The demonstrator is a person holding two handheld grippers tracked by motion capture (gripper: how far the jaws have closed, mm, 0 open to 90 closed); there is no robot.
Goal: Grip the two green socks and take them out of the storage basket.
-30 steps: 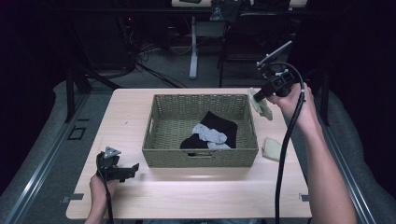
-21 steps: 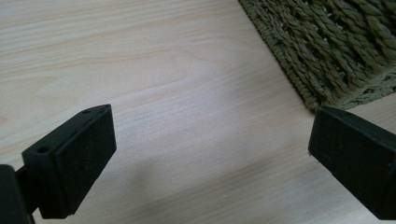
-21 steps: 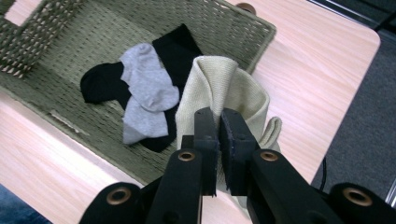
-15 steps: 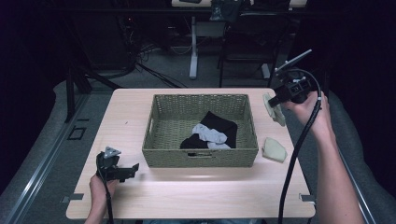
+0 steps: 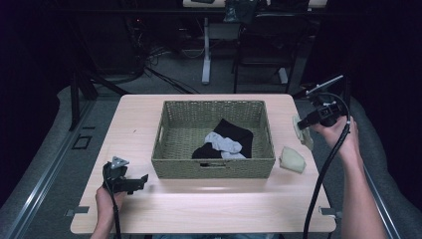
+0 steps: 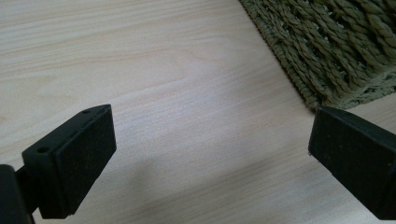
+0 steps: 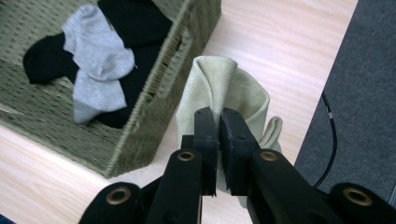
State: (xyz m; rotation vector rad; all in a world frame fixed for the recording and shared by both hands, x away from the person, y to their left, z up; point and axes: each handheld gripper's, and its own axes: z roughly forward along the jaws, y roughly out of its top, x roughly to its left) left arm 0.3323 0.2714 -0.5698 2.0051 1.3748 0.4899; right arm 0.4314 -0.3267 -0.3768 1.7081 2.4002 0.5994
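Beige sock [image 7: 219,88] between closed right tongs [image 7: 218,122]

No readable text, label, brand, number or sign appears anywhere.

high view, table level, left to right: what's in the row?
left gripper → wicker basket holding black socks and a grey sock → beige sock lying on the table → beige sock hanging from the right gripper
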